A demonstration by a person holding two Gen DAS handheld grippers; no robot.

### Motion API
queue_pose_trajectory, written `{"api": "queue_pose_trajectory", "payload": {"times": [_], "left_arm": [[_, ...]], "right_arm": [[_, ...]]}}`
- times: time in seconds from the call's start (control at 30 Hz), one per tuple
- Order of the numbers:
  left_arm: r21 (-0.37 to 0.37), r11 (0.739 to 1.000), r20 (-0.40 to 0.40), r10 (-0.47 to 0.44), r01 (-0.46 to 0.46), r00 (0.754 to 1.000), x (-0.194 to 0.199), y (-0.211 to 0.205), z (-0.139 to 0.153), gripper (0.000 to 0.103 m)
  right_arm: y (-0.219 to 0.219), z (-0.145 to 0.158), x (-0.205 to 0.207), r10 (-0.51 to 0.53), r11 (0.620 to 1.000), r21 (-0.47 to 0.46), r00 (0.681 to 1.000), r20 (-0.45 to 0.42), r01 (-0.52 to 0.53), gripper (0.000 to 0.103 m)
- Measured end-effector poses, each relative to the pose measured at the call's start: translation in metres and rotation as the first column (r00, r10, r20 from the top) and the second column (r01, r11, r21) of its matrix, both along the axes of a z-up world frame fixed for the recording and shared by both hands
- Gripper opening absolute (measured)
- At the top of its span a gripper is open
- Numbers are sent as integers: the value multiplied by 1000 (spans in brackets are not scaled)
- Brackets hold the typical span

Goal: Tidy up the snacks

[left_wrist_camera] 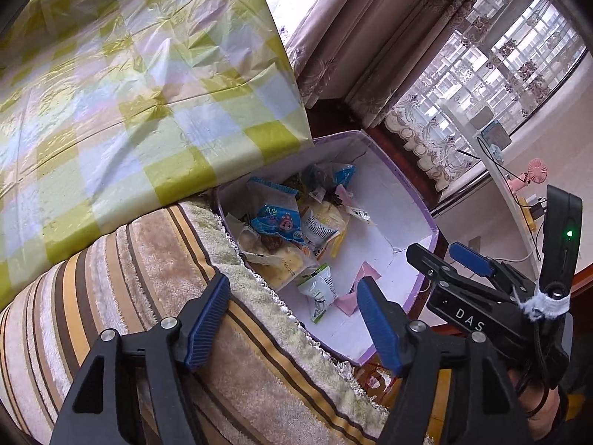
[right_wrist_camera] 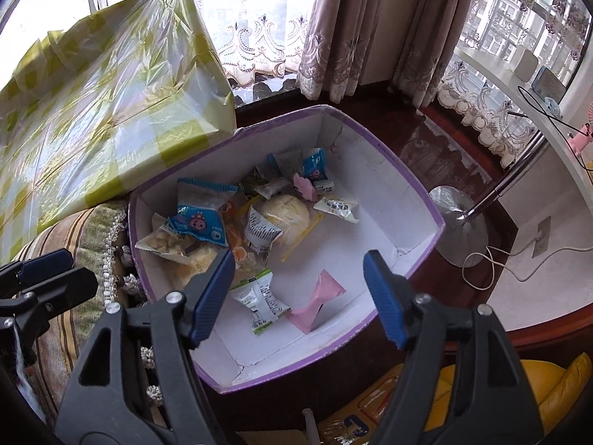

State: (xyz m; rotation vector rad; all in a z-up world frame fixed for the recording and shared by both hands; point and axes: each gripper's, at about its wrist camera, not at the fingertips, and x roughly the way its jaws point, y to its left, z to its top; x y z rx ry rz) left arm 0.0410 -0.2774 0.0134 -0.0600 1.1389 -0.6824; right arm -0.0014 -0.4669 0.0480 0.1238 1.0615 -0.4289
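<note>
Both grippers stand with jaws wide and nothing between the pads: the left gripper hangs over a striped, fringed cushion, the right gripper over the near end of the box. In the left wrist view the cushion and a table under a green checked plastic cloth hide the box's near-left wall and part of its floor, and the right gripper's body cuts off its right corner. The box is white inside with a purple rim and sits on dark wood flooring, its left side just beside the cushion. Nearest in it lie a green-and-white sachet and a pink sachet, close together on bare floor. Farther in, a heap of snack packets fills the left and far part: a blue-and-white pack with a pink cartoon figure, pale pastries in clear wrap, a round cream bun; the small print is unreadable. Beyond stand curtains.
</note>
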Motion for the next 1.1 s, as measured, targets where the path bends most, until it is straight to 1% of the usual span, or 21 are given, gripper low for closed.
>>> {"api": "queue_pose_trajectory", "payload": {"times": [0.1, 0.17, 0.33, 0.53, 0.73, 1.1], "left_arm": [[-13, 1000, -5, -3, 3, 1000, 0, -1, -3, 79], [-22, 1000, -14, 8, -8, 1000, 2, -1, -4, 80], [-11, 1000, -15, -6, 6, 1000, 1, -9, -6, 89], [-9, 1000, -34, -7, 6, 999, 4, -12, -7, 93], [12, 1000, -27, -12, 12, 1000, 3, -16, -8, 95], [8, 1000, -27, -11, 12, 1000, 3, -16, -9, 95]], "right_arm": [[-2, -1, -5, -10, 1000, 1, 1000, -6, 10, 74], [-2, -2, -4, -18, 1000, -5, 1000, -8, 18, 74], [0, -1, -1, -5, 1000, -23, 1000, -9, 5, 74], [-2, -3, -1, -7, 1000, -14, 1000, -13, 7, 74], [-3, -3, -1, -6, 1000, -11, 1000, -11, 6, 74], [-2, -4, -1, -6, 1000, -9, 1000, -12, 6, 74]]}}
